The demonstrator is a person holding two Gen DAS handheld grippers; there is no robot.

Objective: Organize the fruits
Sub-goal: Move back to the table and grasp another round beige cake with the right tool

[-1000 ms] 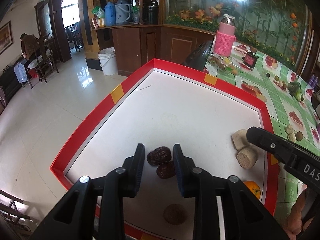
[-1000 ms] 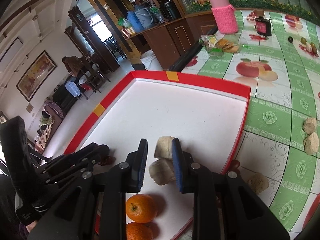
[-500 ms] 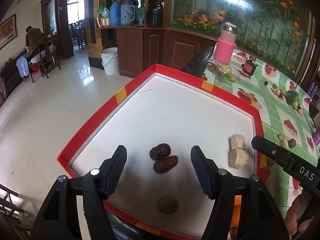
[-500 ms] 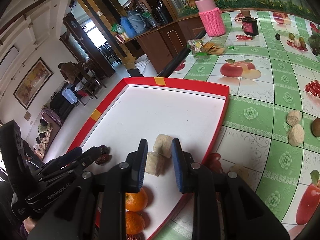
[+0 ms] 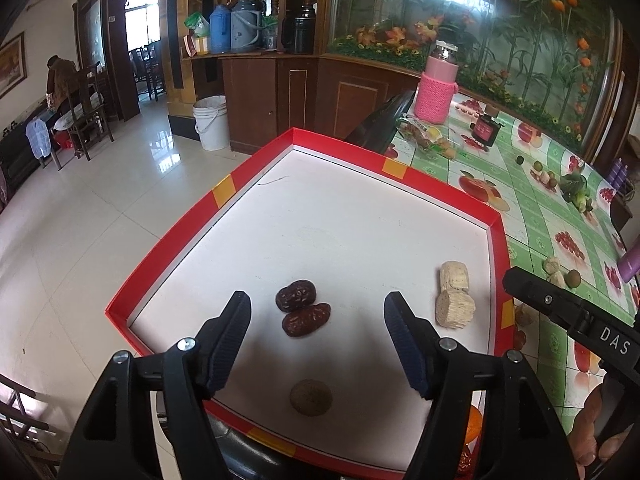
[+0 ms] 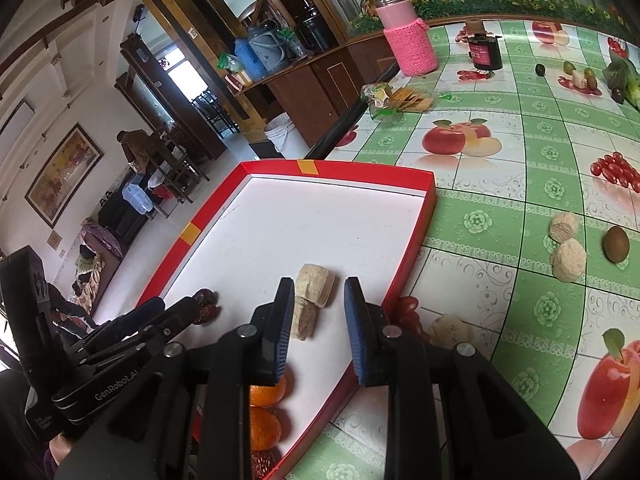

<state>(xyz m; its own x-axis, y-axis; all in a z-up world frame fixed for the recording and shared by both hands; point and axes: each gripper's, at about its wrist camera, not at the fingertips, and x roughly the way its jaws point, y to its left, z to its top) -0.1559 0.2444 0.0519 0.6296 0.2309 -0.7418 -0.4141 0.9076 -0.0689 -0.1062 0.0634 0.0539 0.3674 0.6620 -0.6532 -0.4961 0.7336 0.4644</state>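
A red-rimmed white tray [image 5: 168,248] holds two dark red dates [image 5: 296,301], two beige cylinder pieces [image 5: 454,276] and a round brown fruit [image 5: 311,397]. My left gripper [image 5: 317,298] hovers over the dates. Its jaws are opening and stand wide apart, with the dates lying free on the tray between the tips. My right gripper [image 6: 319,292] is shut with nothing in it, just above the beige pieces [image 6: 316,280] near the tray's right rim [image 6: 416,240]. Two oranges [image 6: 266,394] lie under its left finger.
On the green fruit-print tablecloth right of the tray lie two more beige pieces [image 6: 564,228], a brown fruit [image 6: 616,244], another beige piece [image 6: 450,332] and red fruit [image 6: 408,306] against the rim. A pink-sleeved bottle [image 6: 408,40] stands at the back. Floor drops away left of the tray.
The left jaws went from close around the dates to wide apart, leaving both dates on the tray. The right gripper drew back slightly from the beige pieces, still shut.
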